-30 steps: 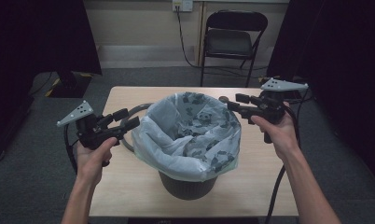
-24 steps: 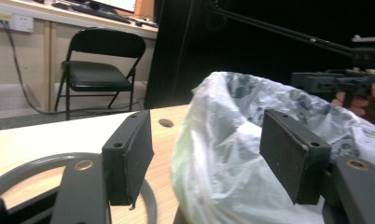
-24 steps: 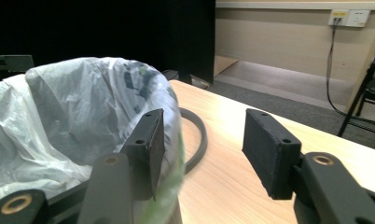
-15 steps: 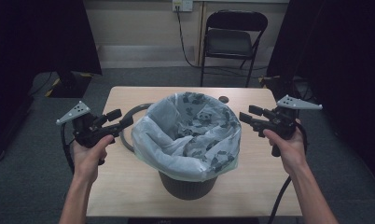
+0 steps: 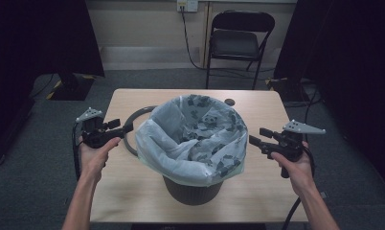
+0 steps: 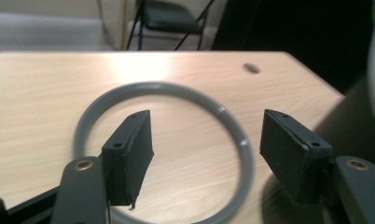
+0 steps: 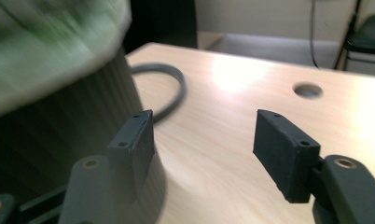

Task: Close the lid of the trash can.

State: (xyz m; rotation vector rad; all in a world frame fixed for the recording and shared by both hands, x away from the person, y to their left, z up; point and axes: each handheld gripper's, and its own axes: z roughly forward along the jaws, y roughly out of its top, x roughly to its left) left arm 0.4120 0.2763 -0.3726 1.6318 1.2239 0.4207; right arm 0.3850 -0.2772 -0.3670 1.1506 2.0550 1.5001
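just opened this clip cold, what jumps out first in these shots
A dark bin lined with a pale patterned bag stands mid-table. A grey ring lies flat on the table to its left. The left gripper and right gripper flank the bin, both open and empty.

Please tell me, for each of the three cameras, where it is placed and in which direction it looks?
High view: above the person's side, looking forward and down on the table; forearms, left gripper and right gripper show beside the lined bin.
Left gripper view: rides on the left gripper, looking over the grey ring; own open jaws show.
Right gripper view: rides on the right gripper, looking across the table past the bin; own open jaws show.
Shared: all three show the ring and the table.
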